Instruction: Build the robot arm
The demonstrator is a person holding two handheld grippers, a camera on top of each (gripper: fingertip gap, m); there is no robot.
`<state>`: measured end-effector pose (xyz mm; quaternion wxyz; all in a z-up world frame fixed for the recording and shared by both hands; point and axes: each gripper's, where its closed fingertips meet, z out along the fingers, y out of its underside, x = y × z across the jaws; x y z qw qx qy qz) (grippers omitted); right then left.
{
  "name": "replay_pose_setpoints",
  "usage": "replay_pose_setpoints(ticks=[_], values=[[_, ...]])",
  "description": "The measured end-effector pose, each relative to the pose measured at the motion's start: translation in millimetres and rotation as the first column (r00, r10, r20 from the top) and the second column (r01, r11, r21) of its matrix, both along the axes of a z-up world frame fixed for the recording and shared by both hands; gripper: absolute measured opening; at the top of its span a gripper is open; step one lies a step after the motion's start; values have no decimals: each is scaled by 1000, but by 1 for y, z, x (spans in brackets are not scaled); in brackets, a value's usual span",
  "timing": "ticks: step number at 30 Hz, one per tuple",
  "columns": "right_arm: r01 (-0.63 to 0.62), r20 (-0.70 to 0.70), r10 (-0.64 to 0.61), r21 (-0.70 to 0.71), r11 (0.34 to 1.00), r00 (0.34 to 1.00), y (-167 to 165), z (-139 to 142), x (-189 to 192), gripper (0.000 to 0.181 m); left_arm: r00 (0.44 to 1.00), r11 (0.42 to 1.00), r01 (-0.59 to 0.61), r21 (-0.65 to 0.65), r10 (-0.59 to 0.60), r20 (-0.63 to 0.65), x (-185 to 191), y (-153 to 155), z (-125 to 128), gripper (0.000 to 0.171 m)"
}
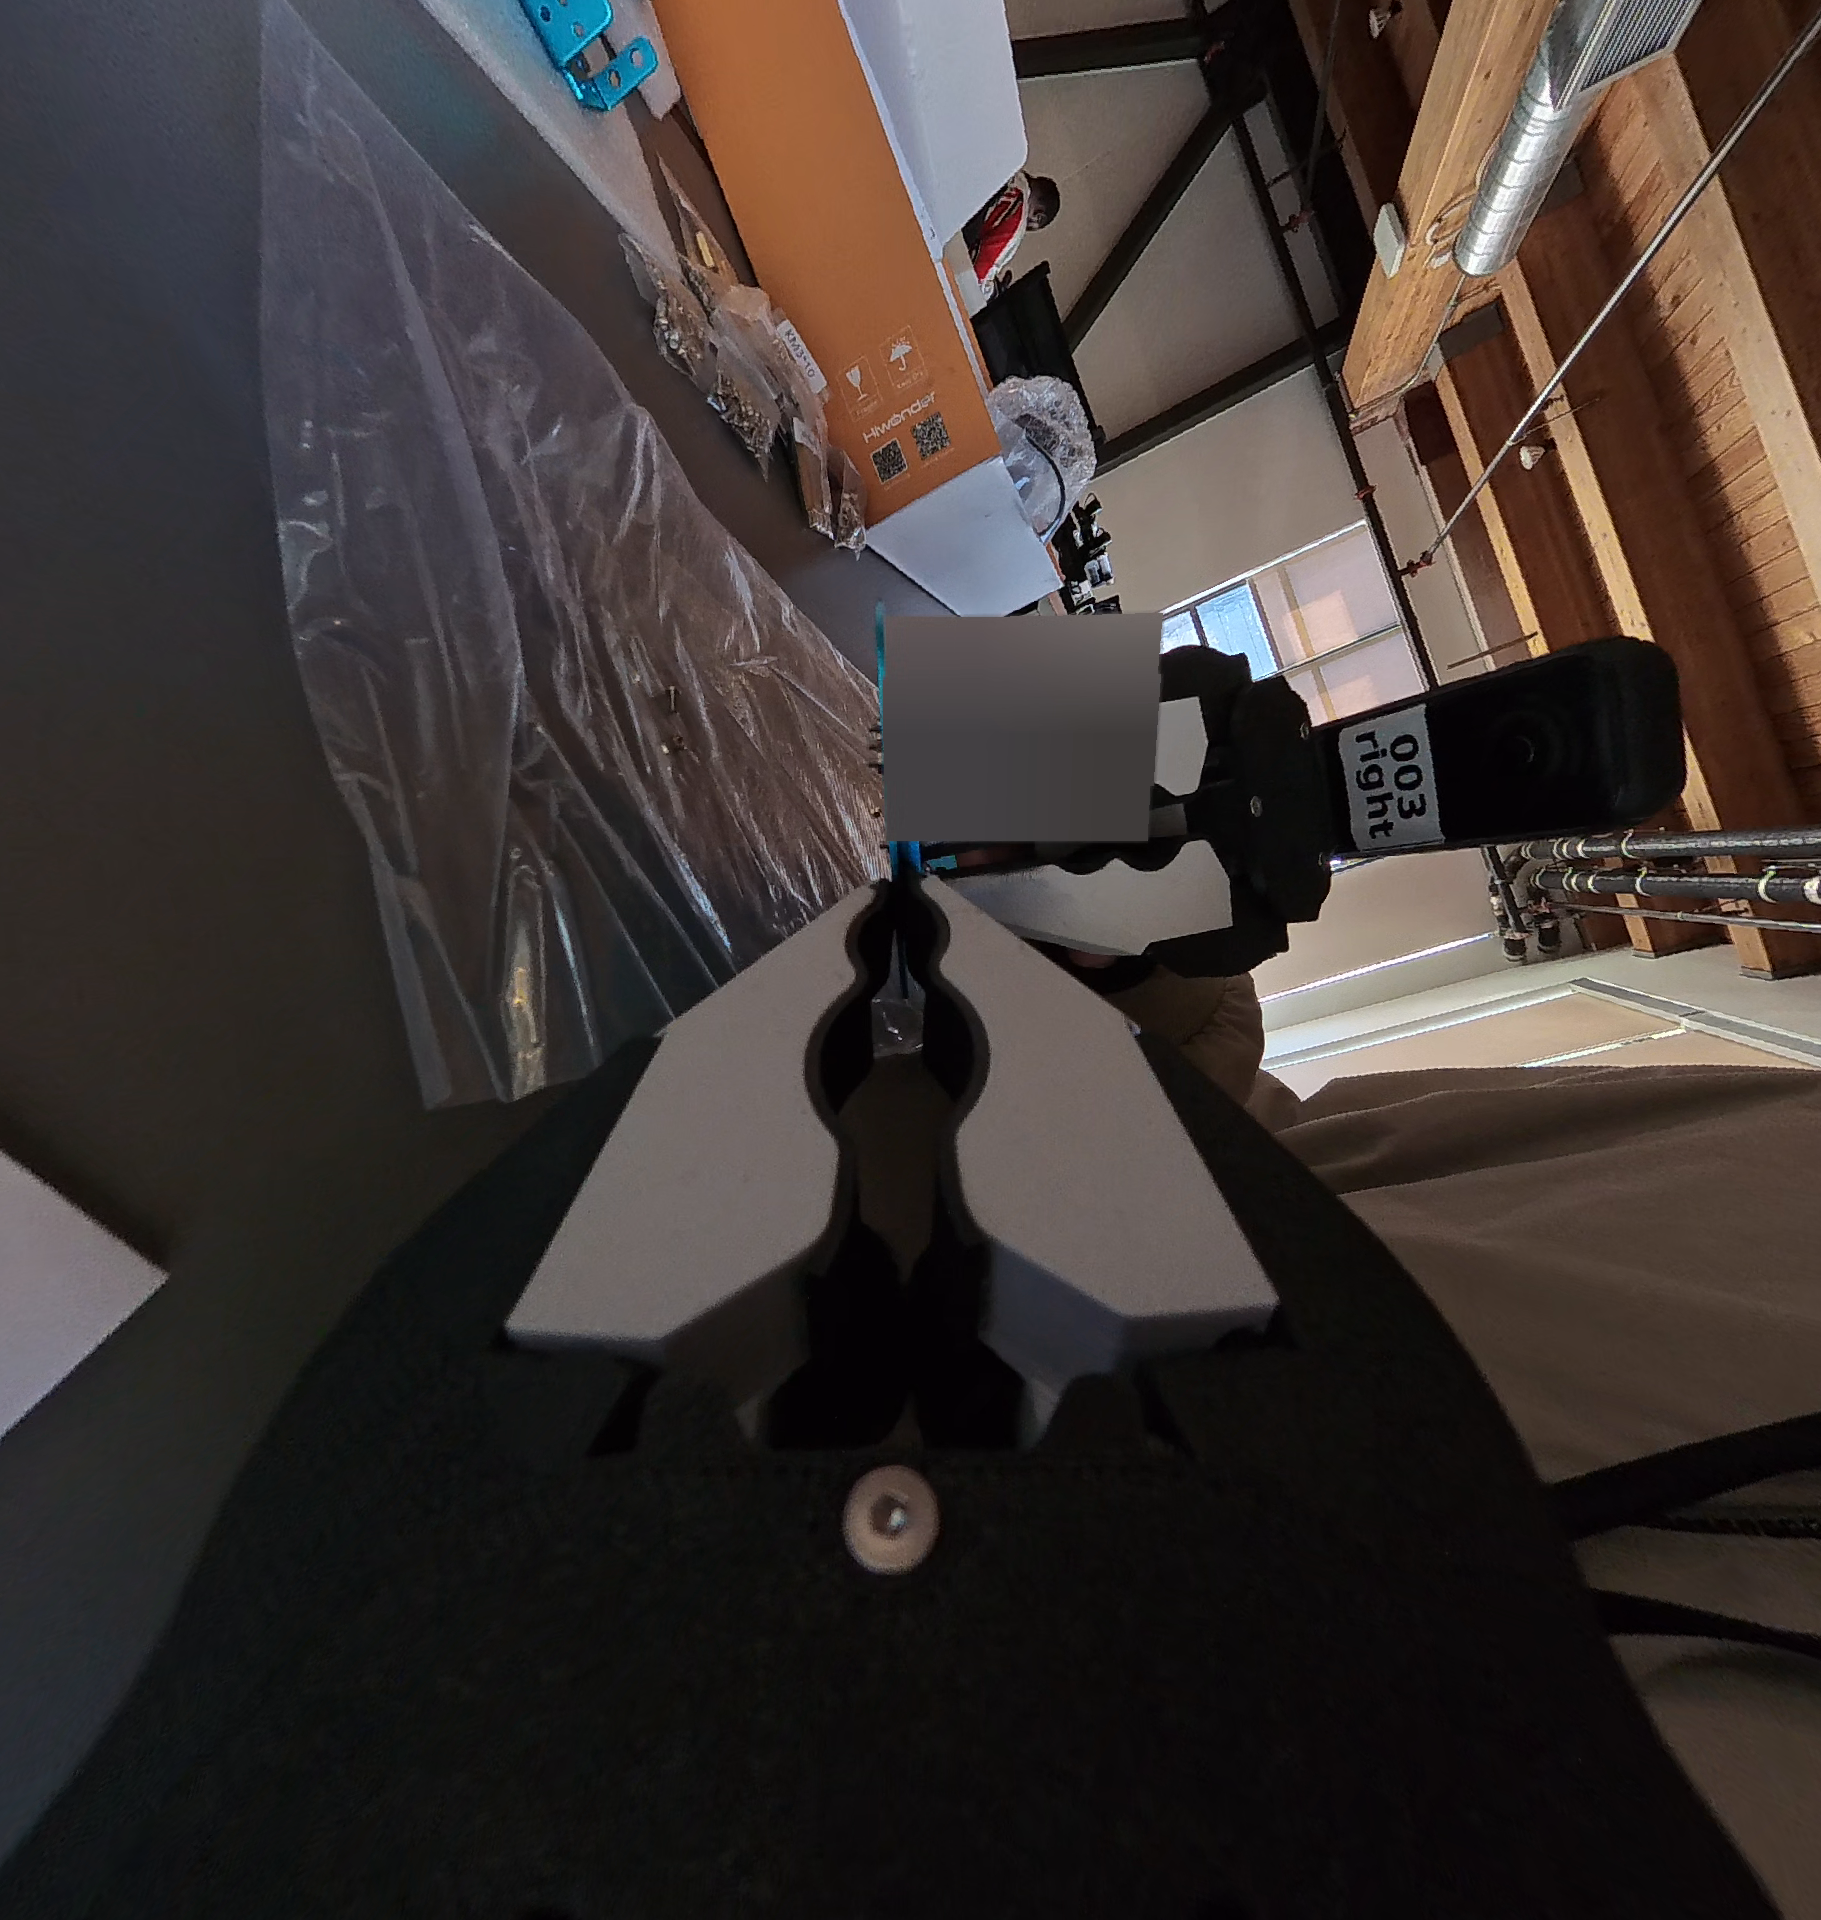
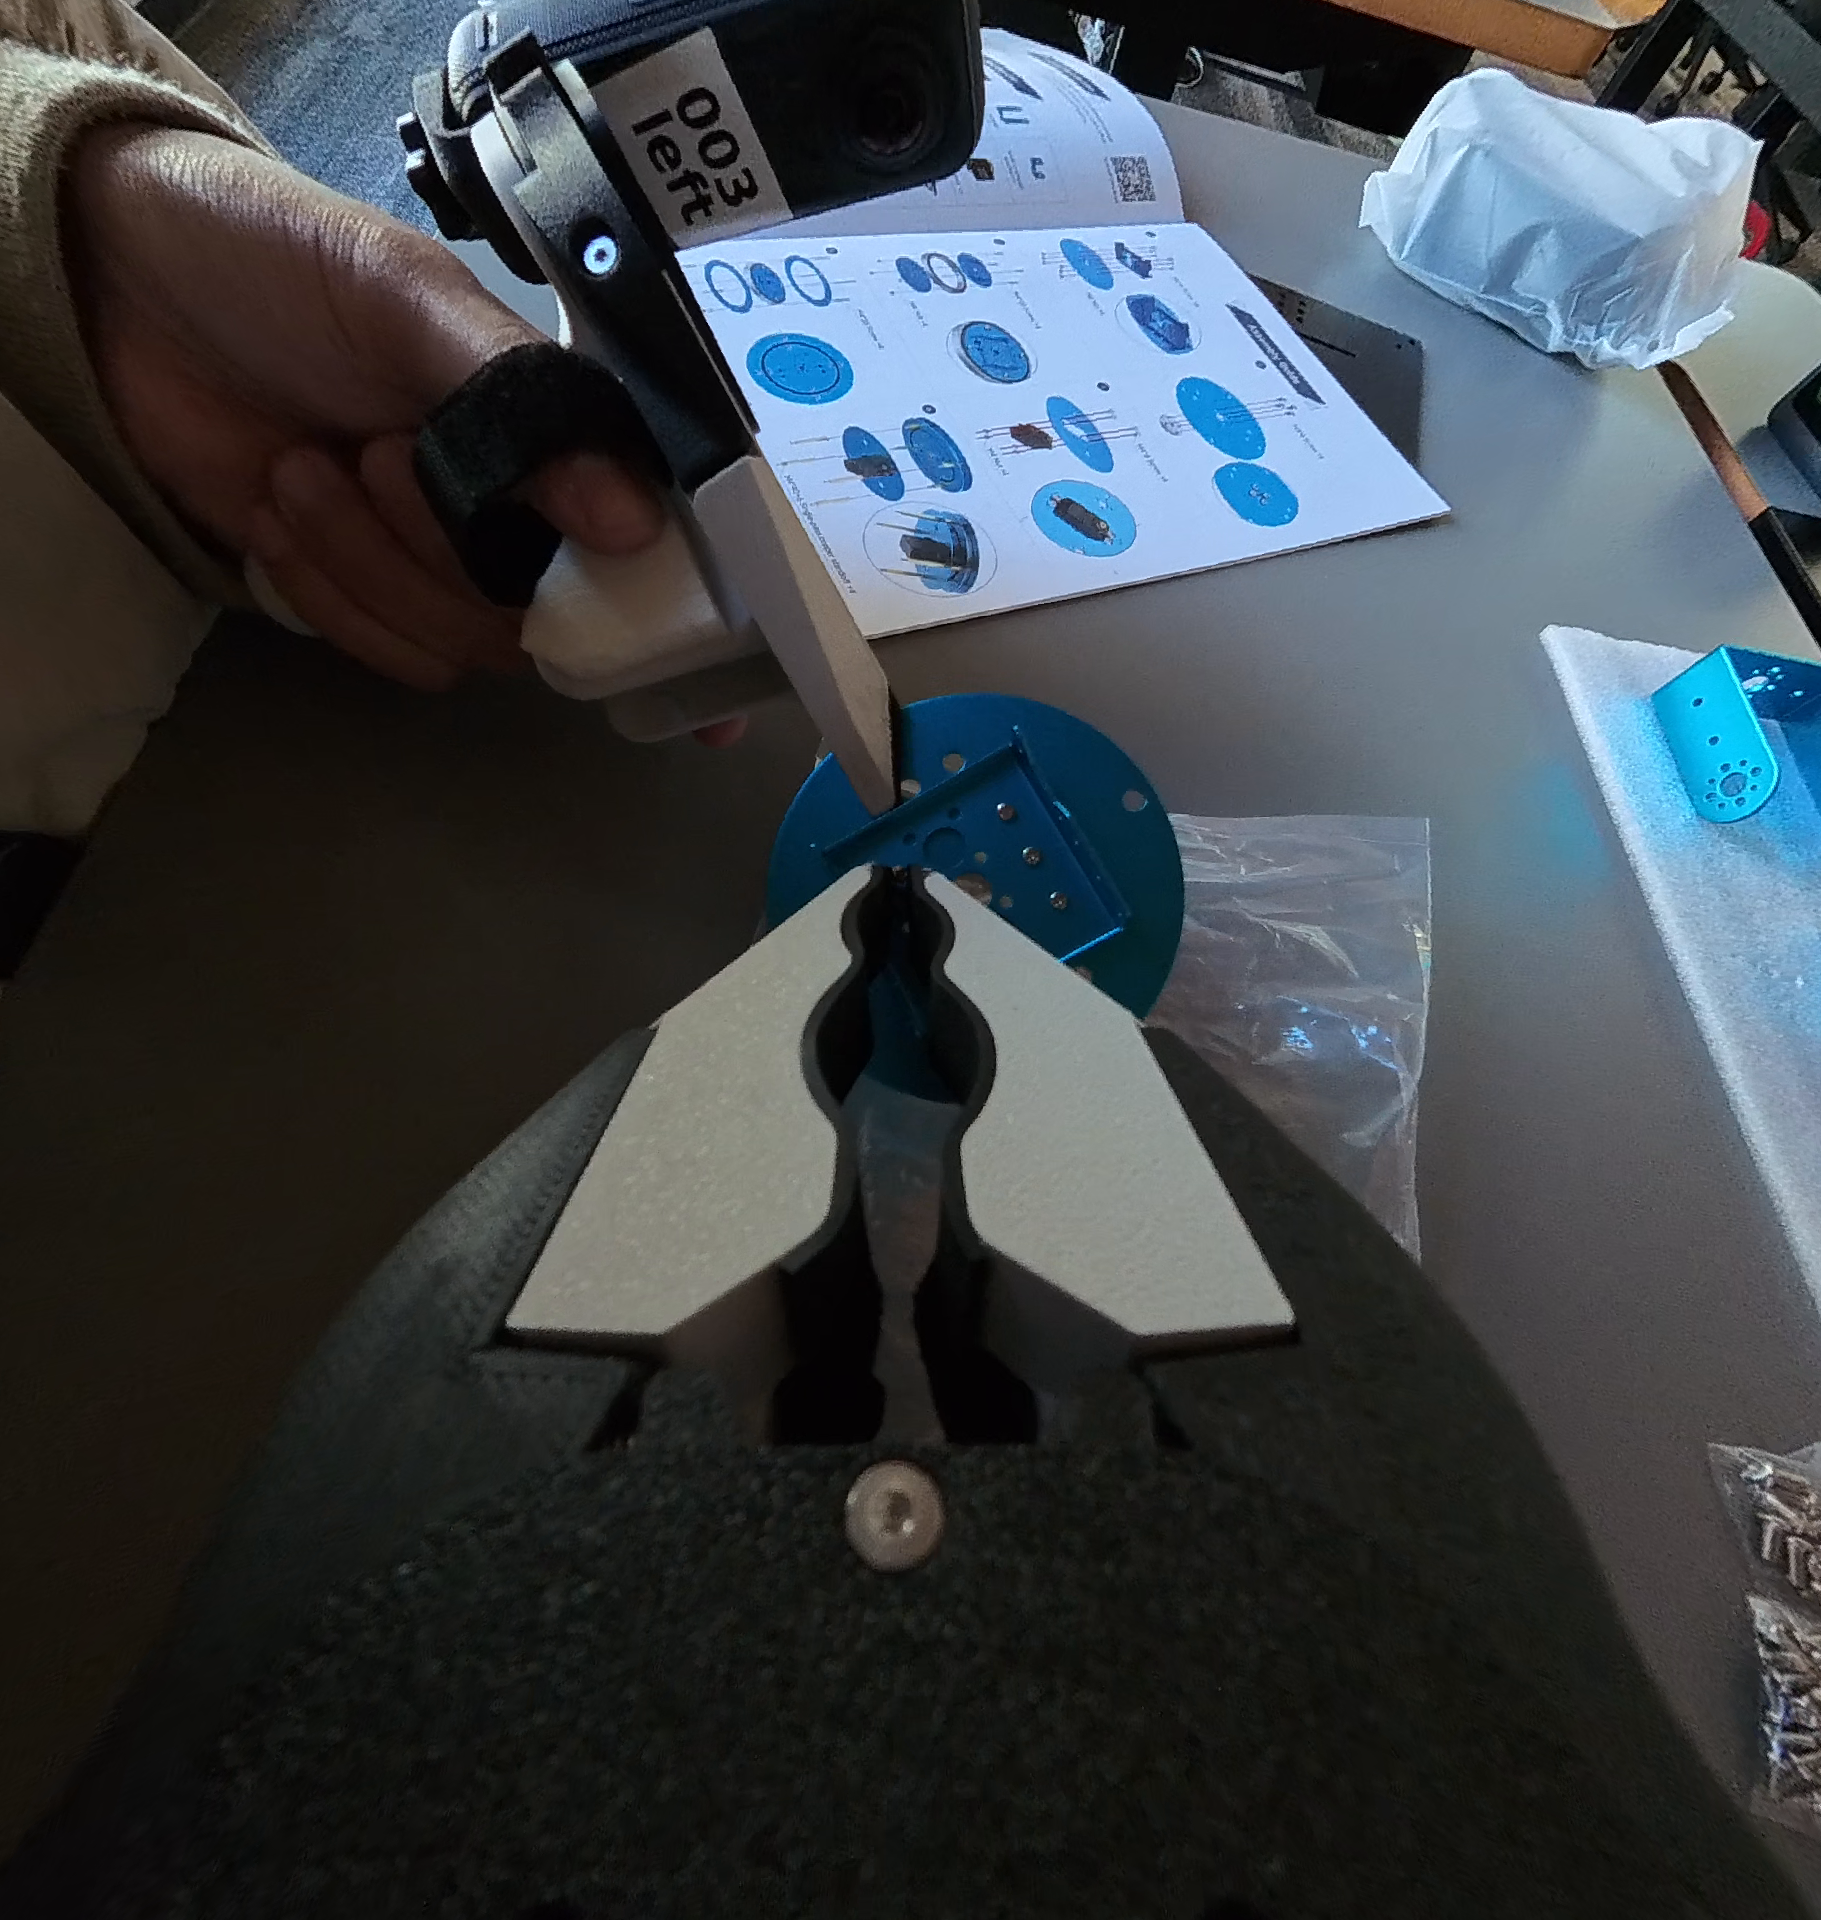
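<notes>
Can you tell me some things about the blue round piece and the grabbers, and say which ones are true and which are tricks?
1. The right tool is shut on the blue round plate. True.
2. The left tool hangs far from the plate. False: its tip touches it.
3. A square blue bracket sits on the plate. True.
4. The instruction booklet is closed. False: it lies open.
5. The clear plastic bag is on top of the plate. False: it lies beside it.
</notes>
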<state>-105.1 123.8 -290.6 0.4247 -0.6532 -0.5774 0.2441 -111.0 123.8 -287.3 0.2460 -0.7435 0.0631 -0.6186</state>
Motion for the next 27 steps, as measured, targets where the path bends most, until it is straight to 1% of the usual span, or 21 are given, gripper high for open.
replay_pose_setpoints(ticks=[6, 15, 24, 27], values=[[-5, 21, 4, 45, 999, 1000, 0, -1, 0, 1, 1000, 1000, -1, -9, 1, 2, 0, 0, -1, 0], [-3, 22, 3, 24, 1000, 1000, 0, 0, 1, 1, 1000, 1000, -4, -13, 4, 5, -1, 1, -1, 0], [-10, 42, 7, 72, 997, 999, 1, -1, 0, 1, 1000, 1000, 3, -26, -3, 7, 0, 0, -2, 0], [-9, 44, 6, 63, 998, 999, 1, -1, -1, 1, 1000, 999, 6, -47, -5, 26, -1, 1, -1, 0]])
